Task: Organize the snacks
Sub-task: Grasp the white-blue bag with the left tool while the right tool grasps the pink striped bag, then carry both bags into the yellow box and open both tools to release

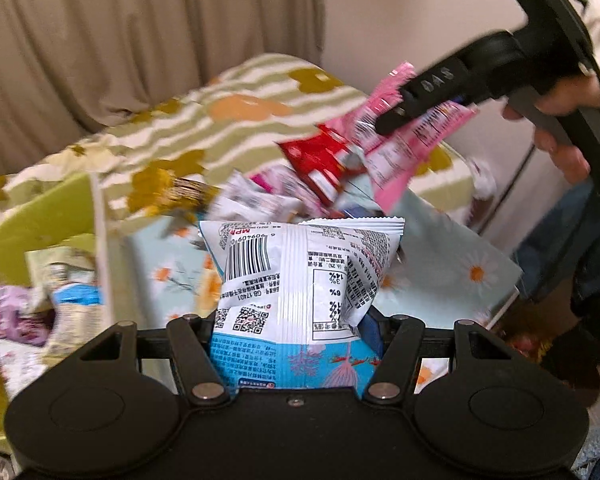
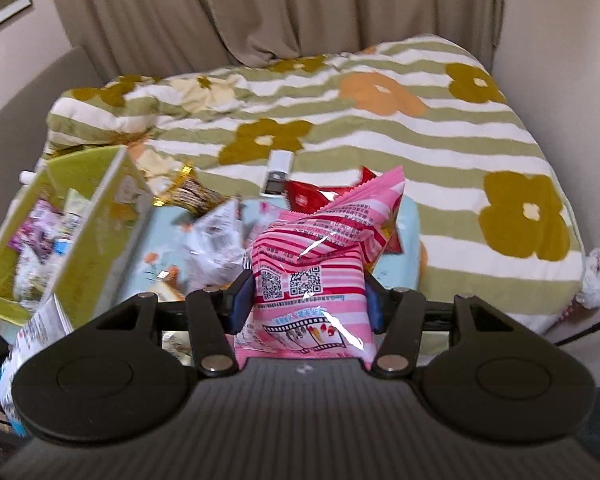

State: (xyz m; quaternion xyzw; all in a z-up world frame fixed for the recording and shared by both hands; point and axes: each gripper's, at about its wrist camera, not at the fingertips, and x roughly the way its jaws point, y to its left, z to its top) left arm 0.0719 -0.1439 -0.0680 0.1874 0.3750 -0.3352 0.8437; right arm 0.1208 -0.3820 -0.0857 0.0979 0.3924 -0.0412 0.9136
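My left gripper (image 1: 296,320) is shut on a white and blue snack packet (image 1: 300,280) and holds it above a light blue floral board (image 1: 460,276). My right gripper (image 2: 306,292) is shut on a pink striped snack packet (image 2: 320,252); it also shows in the left wrist view (image 1: 404,140), held up at the right. A pile of loose snack packets (image 2: 220,236) lies on the board, with a red packet (image 2: 312,196) behind. A green box (image 2: 96,216) at the left holds several packets (image 1: 40,308).
A bed with a green striped flower blanket (image 2: 340,128) fills the background, with beige curtains (image 2: 260,8) behind. A small white device (image 2: 278,176) lies on the blanket. A grey sofa arm (image 2: 24,112) stands at the left. The person's hand (image 1: 560,128) shows at the right.
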